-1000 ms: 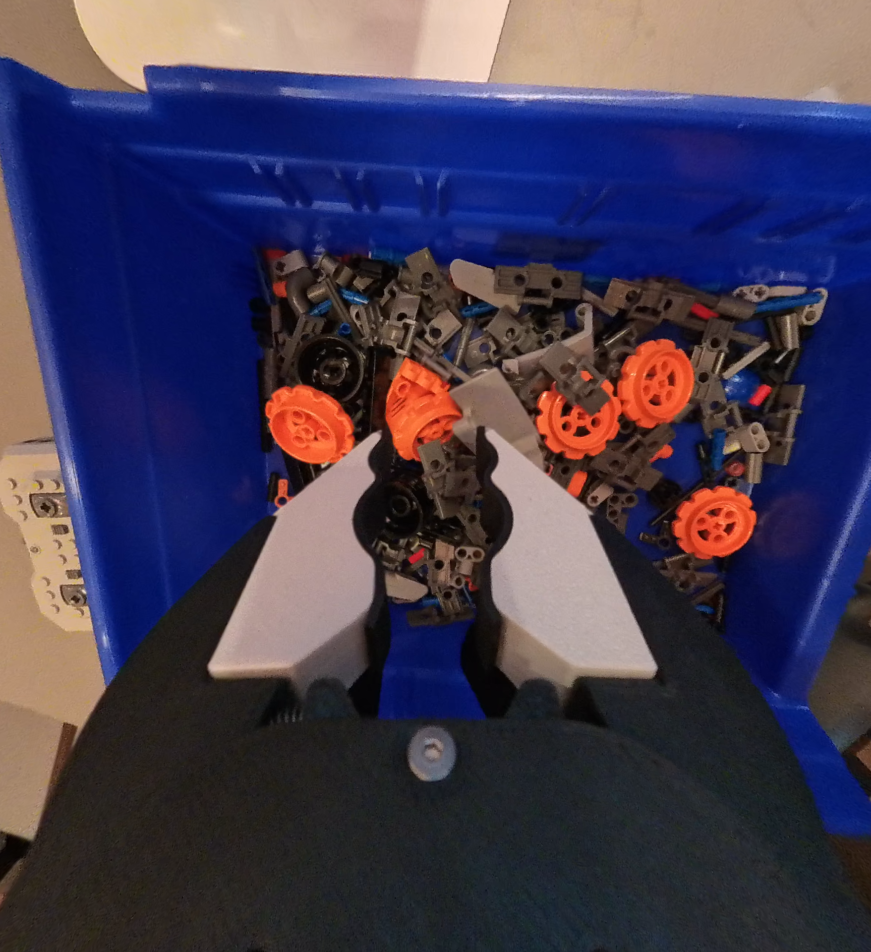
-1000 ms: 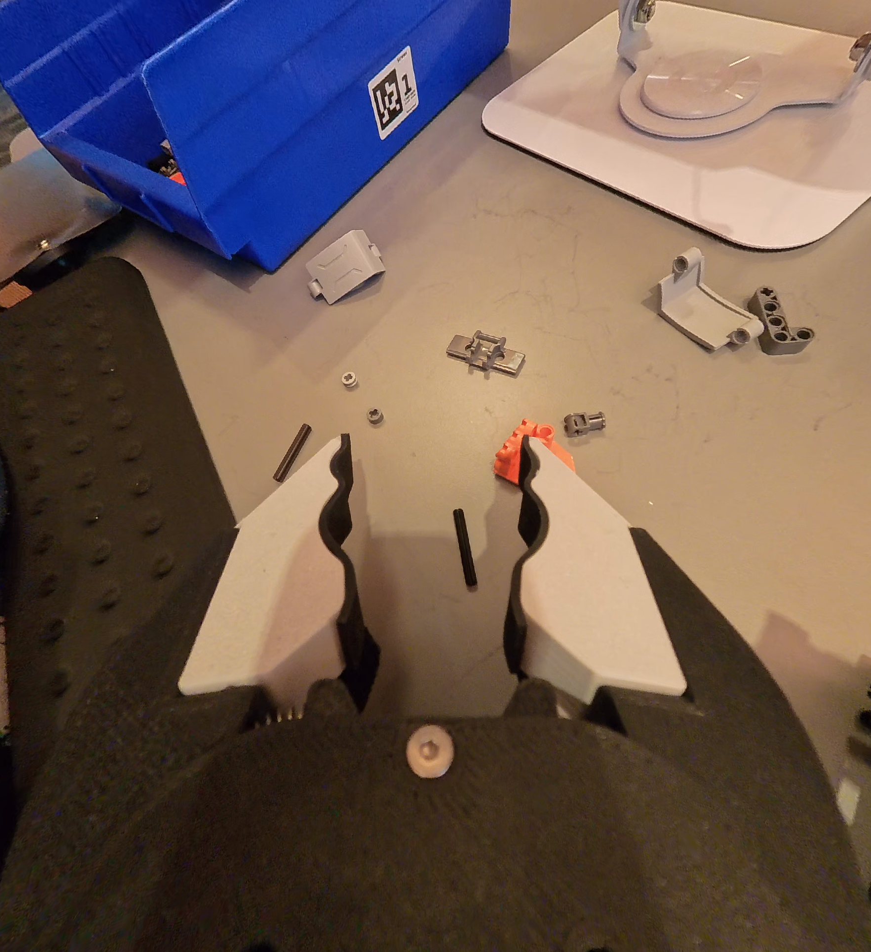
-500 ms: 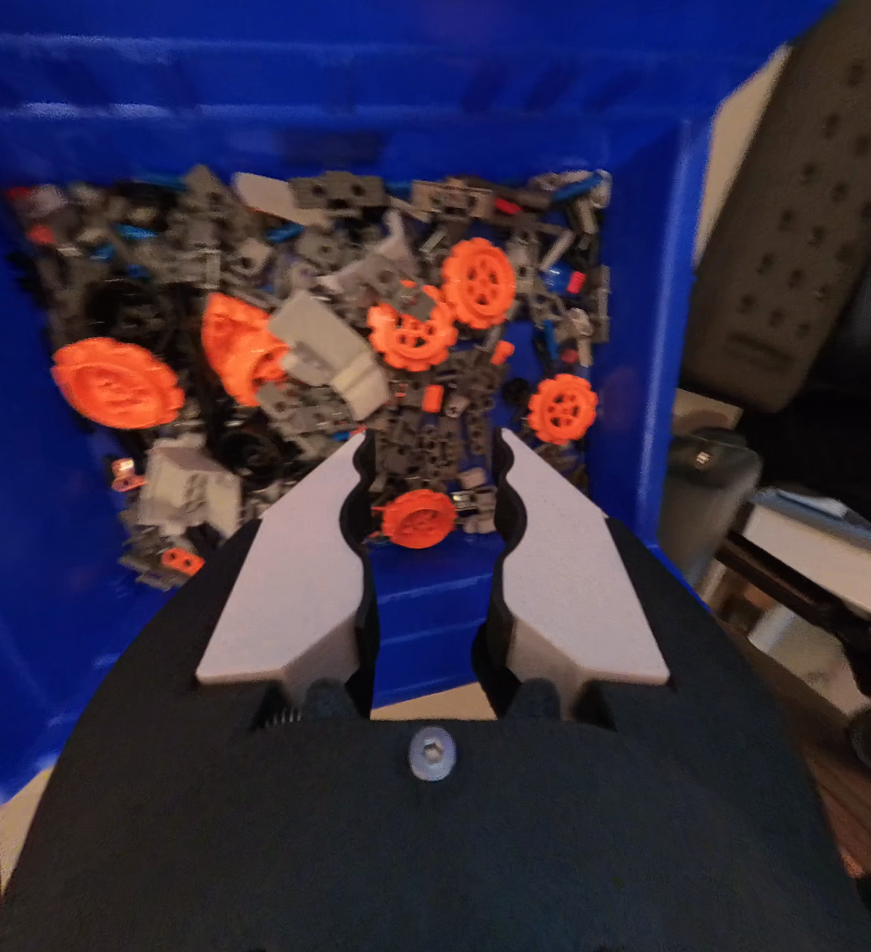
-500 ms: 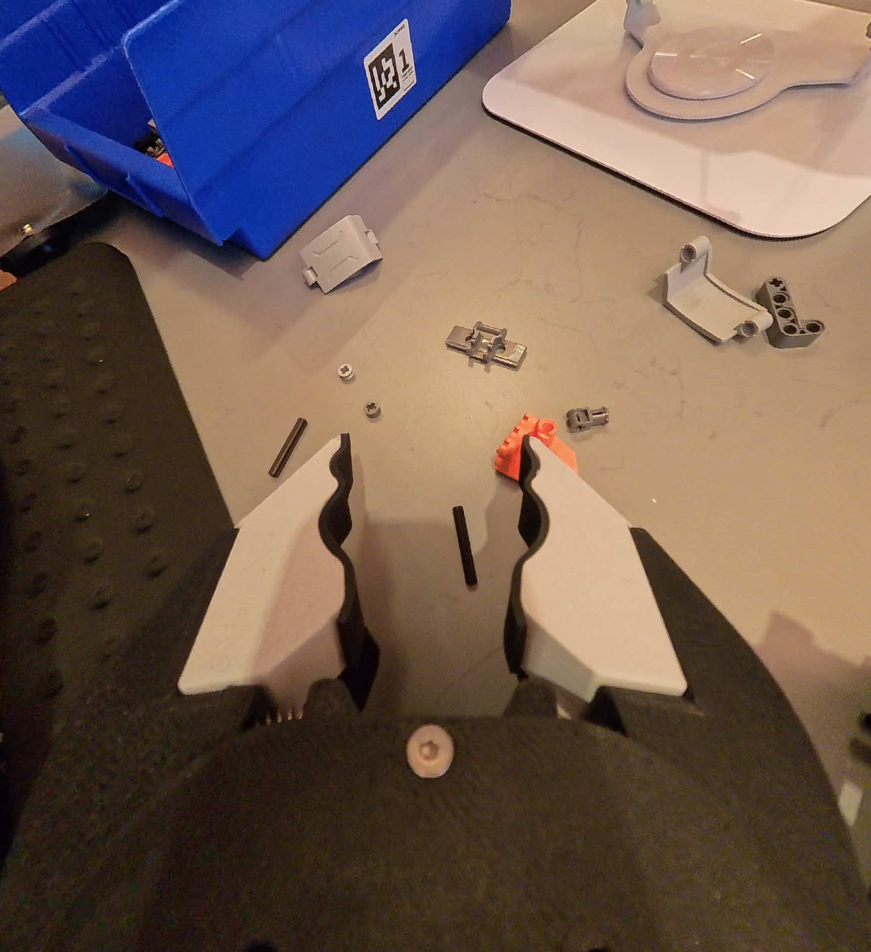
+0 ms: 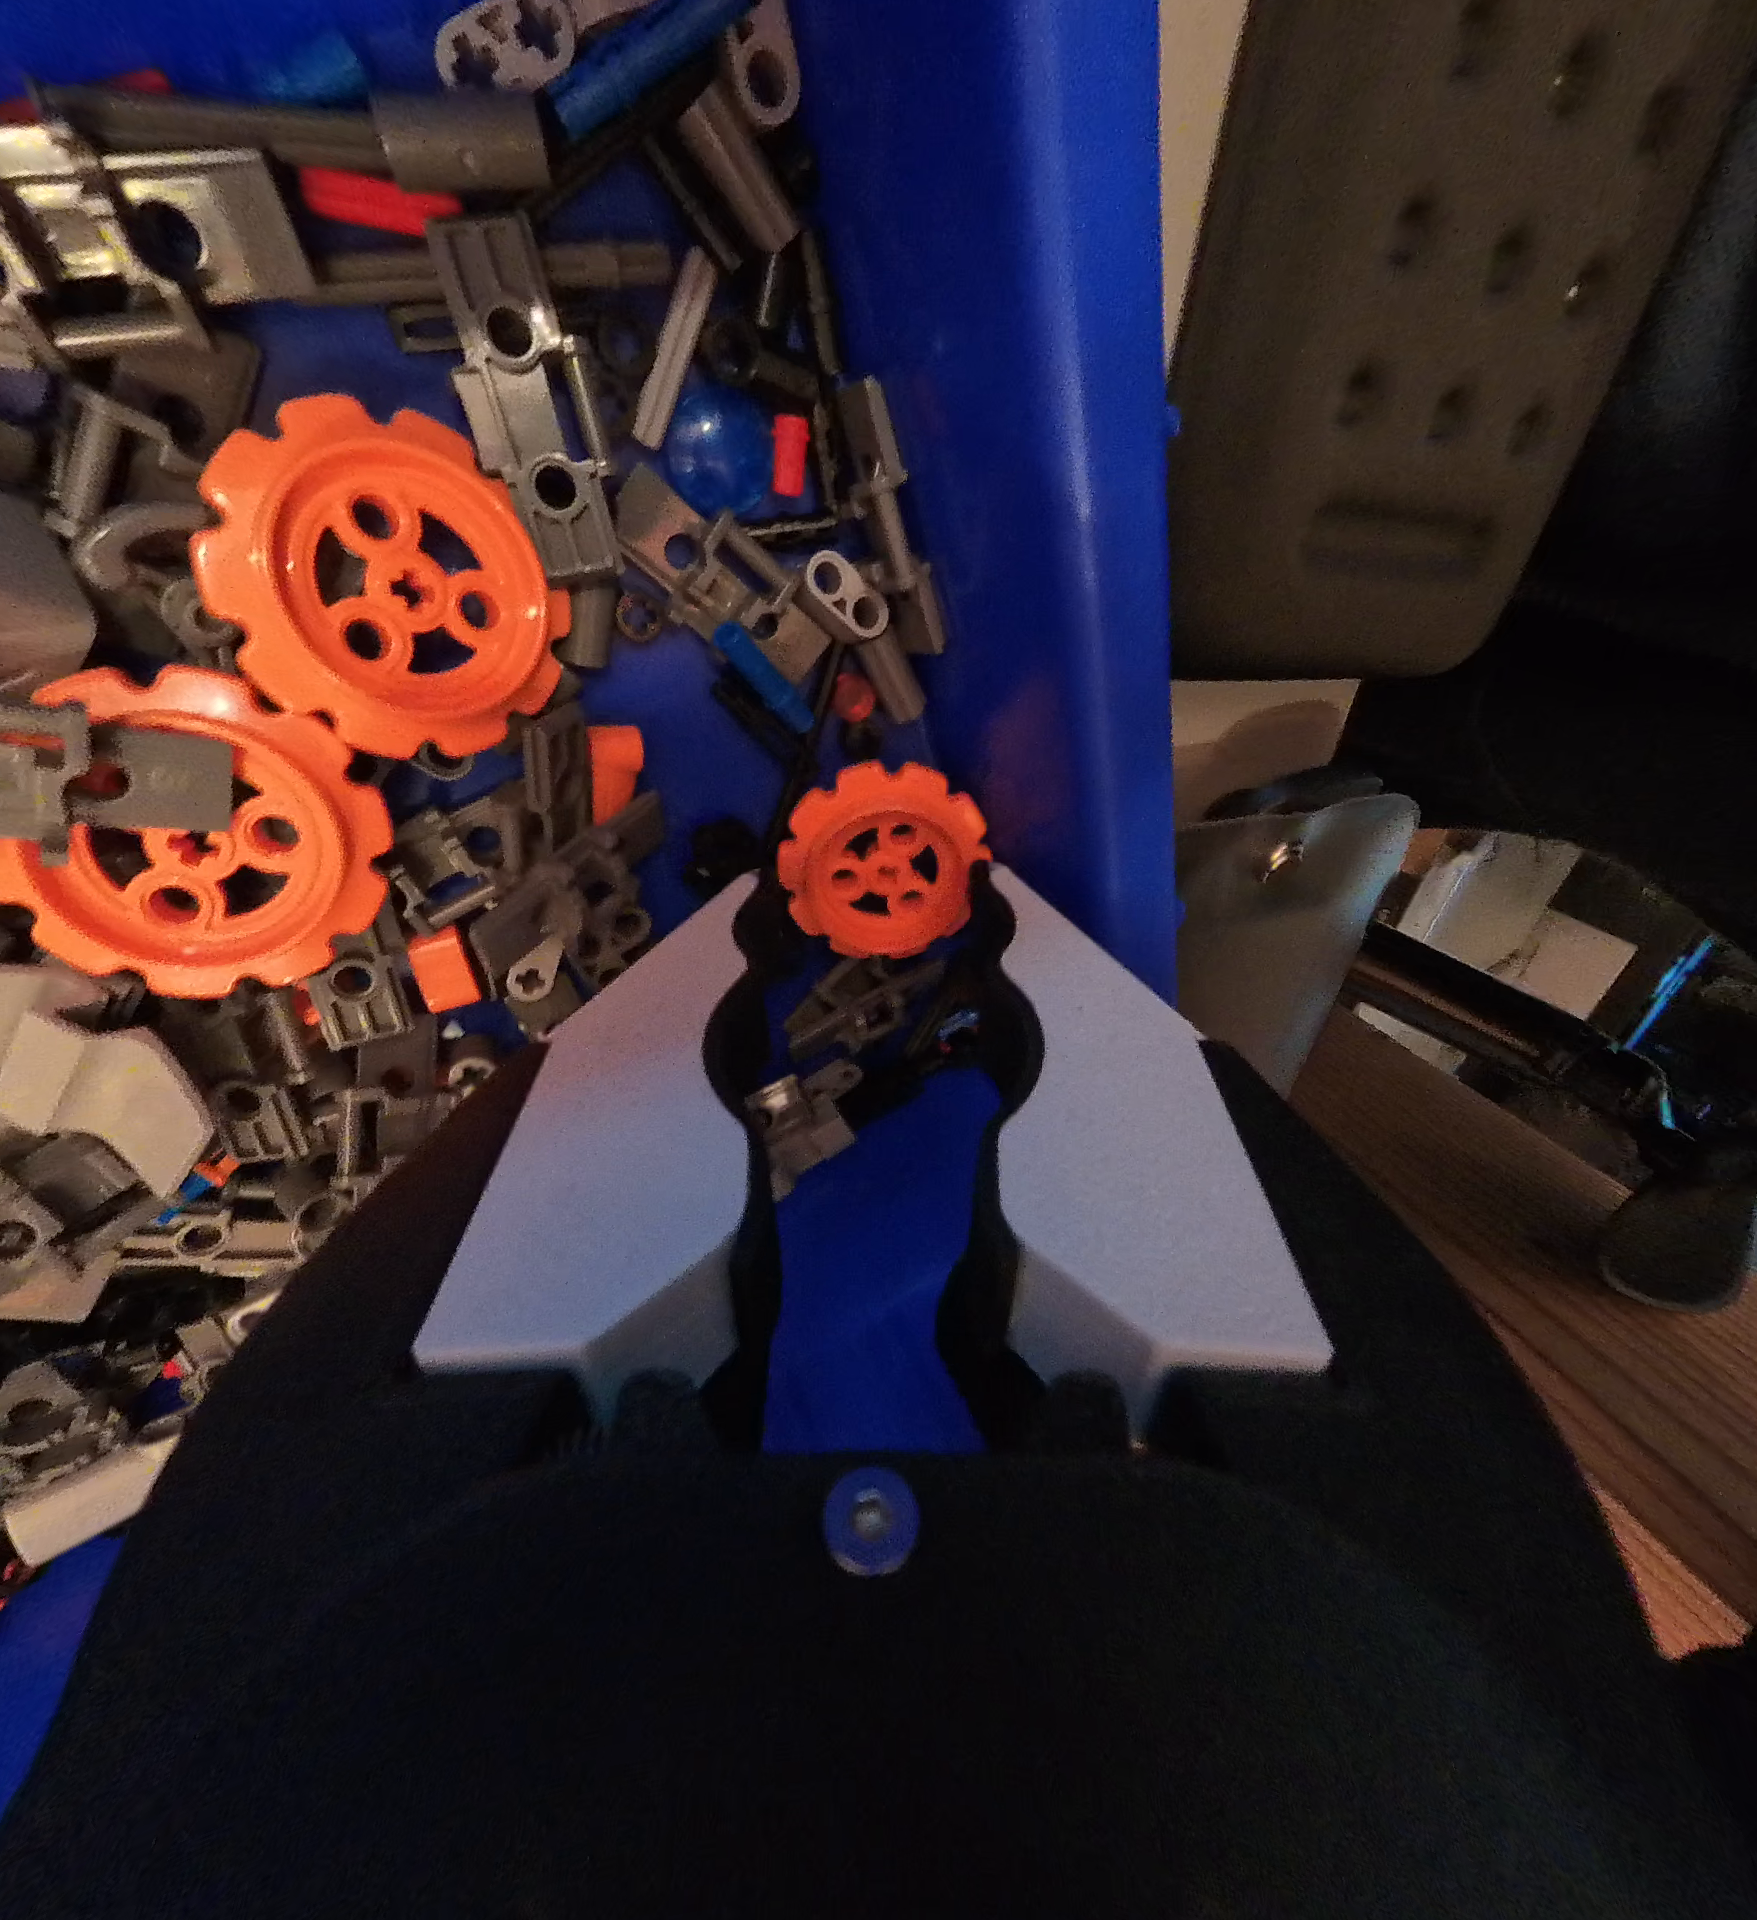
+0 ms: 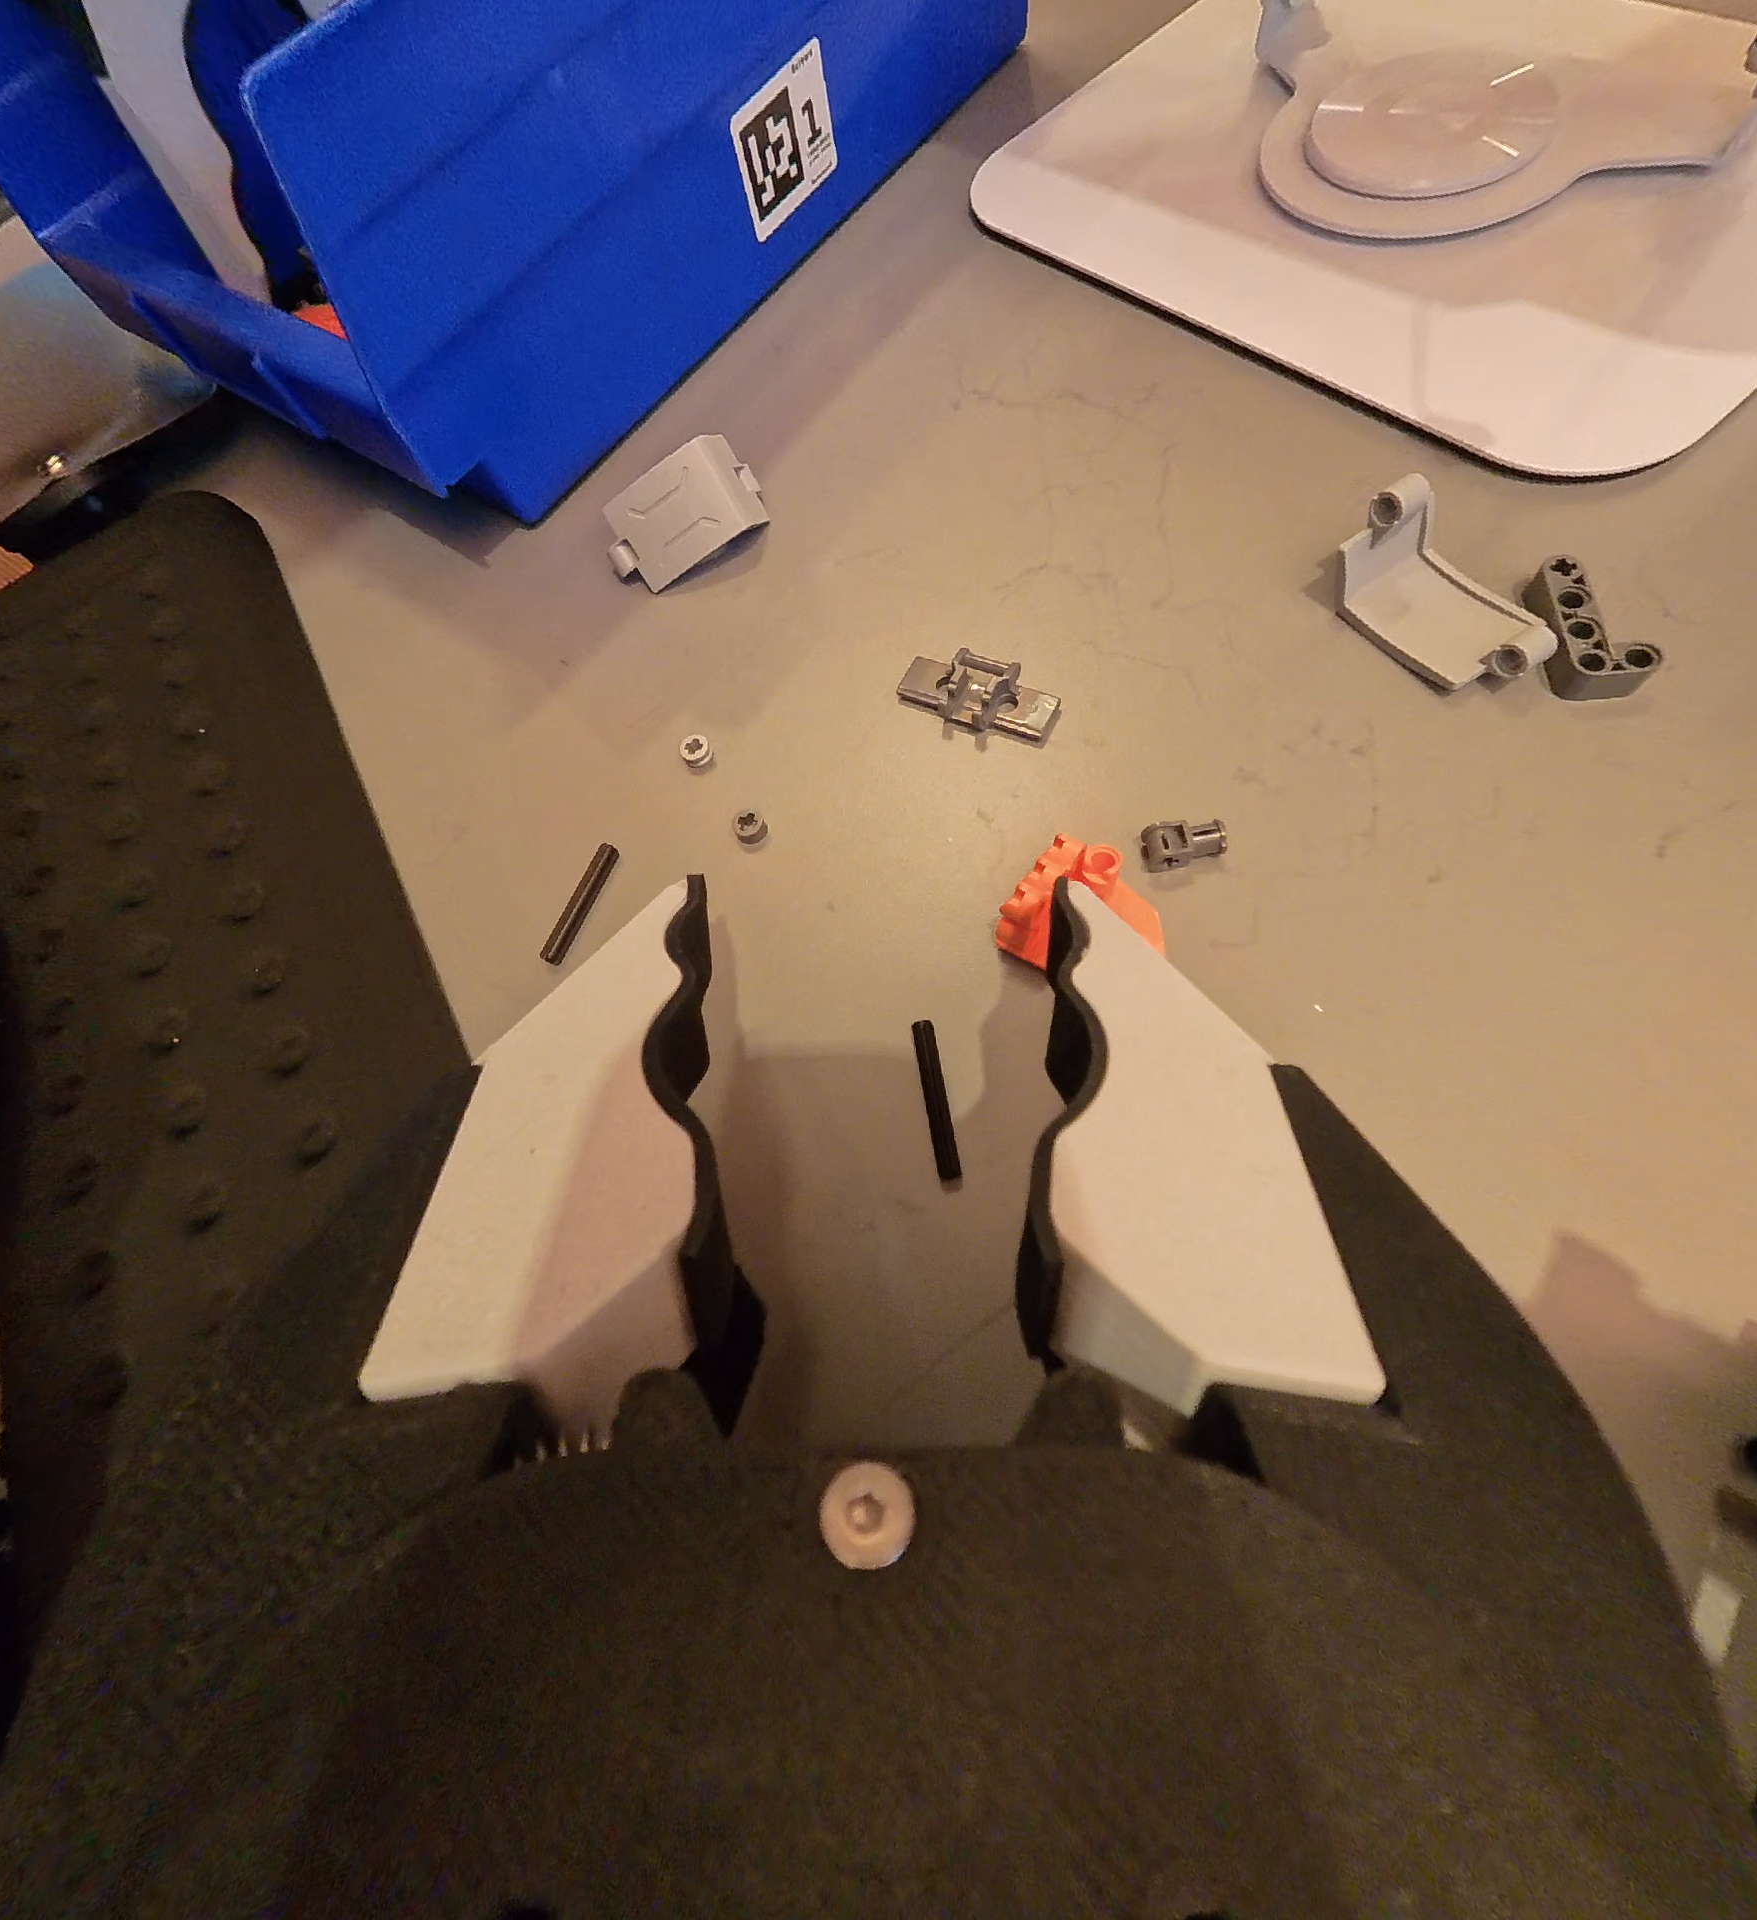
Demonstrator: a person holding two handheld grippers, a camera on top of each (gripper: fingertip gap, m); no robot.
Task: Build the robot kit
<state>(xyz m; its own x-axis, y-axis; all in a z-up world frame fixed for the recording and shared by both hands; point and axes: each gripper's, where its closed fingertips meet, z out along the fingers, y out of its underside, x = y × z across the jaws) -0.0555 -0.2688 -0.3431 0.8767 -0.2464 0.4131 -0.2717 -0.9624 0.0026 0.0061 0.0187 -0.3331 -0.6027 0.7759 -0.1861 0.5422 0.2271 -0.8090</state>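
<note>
The left tool is inside the blue bin, close to the bin's side wall at 3 o'clock. Its jaws stand partly open and hold nothing. A small orange toothed wheel lies right at the fingertips, at 12 o'clock from the tool, flat on the bin floor with its face up. The fingertips flank the wheel's lower edge; contact cannot be confirmed. Being round, the wheel has no long axis. 2 larger orange toothed wheels lie at 10 o'clock, among grey connector parts. A small grey piece lies between the jaws, nearer the tool body.

The right tool hovers above the grey worktop, jaws wide open and empty. A short black axle lies on the worktop between the jaws, its long axis running roughly 12 to 6 o'clock, in line with the fingers. An orange part sits at the tip of the 3 o'clock finger, partly hidden by it. A second black axle lies at 10 o'clock, just outside the other finger. In this view the bin stands at 11 o'clock, well apart, and a white board at 1 o'clock.
</note>
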